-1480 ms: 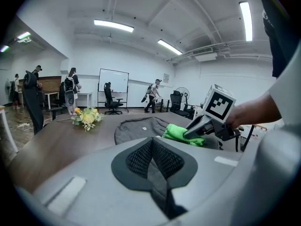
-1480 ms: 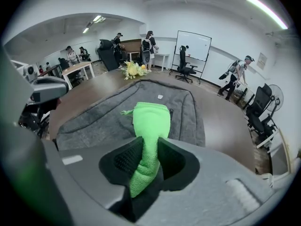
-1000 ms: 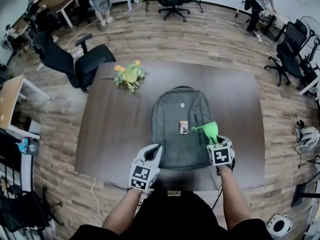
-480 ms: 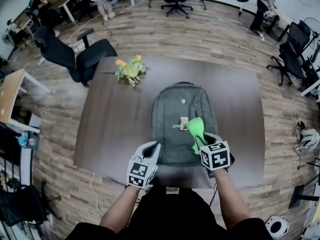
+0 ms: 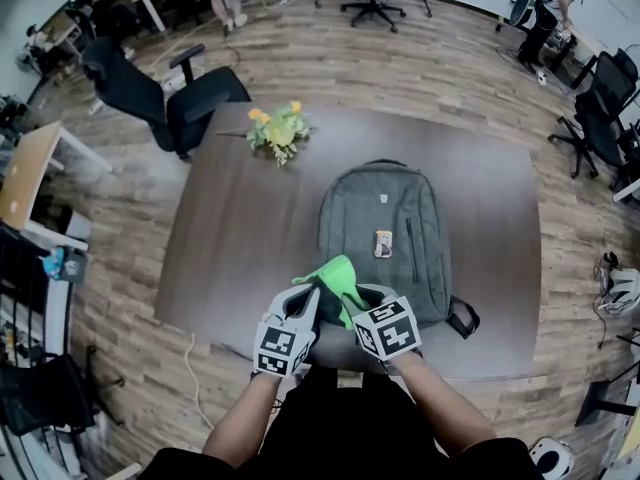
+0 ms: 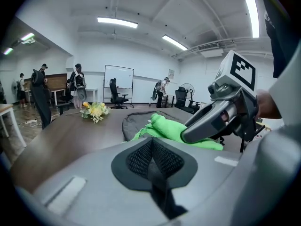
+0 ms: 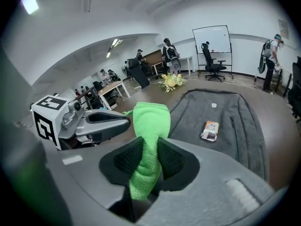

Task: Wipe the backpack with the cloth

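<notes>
The right gripper (image 5: 355, 303) pinches the green cloth (image 5: 335, 271) at the grey backpack's (image 5: 385, 213) near edge, beside the left gripper (image 5: 305, 306), whose jaws are pressed together and empty.

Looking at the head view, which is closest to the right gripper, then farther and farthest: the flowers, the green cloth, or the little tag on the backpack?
1. The green cloth, clamped in the right gripper.
2. The tag, ahead on the backpack.
3. The flowers, far up-left.

A dark table (image 5: 230, 228) fills the middle of the frame, on a wood floor (image 5: 420, 63). Flowers (image 5: 278, 128) sit at its upper left. A black chair (image 5: 170, 93) stands just beyond that corner, with more chairs (image 5: 600, 118) along the right edge. A person (image 5: 550, 8) stands at the upper right, and a desk (image 5: 25, 173) is at the left edge.
</notes>
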Motion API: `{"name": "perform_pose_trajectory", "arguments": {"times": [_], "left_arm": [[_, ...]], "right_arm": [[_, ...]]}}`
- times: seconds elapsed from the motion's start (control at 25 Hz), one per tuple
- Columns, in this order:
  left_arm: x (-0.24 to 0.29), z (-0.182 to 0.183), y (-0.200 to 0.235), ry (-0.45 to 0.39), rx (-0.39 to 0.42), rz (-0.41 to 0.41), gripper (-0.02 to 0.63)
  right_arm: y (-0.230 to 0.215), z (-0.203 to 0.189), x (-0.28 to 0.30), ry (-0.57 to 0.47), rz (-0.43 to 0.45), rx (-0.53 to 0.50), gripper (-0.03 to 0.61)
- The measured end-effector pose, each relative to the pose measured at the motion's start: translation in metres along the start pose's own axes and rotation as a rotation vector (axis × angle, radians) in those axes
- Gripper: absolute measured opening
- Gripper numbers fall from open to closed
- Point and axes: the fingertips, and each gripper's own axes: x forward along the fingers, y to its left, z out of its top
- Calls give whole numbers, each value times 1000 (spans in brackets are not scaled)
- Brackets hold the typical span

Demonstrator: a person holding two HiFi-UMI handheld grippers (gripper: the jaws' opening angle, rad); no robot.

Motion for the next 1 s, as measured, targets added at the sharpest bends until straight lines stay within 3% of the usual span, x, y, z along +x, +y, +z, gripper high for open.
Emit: {"name": "perform_pose_trajectory", "arguments": {"times": [0.32, 1.0], "left_arm": [[-14, -15, 9, 6, -31, 34, 17], [9, -2, -24, 1, 18, -33, 18]], "right_arm": [[27, -21, 18, 45, 24, -26, 103], [-42, -46, -16, 36, -134, 31, 106]]}}
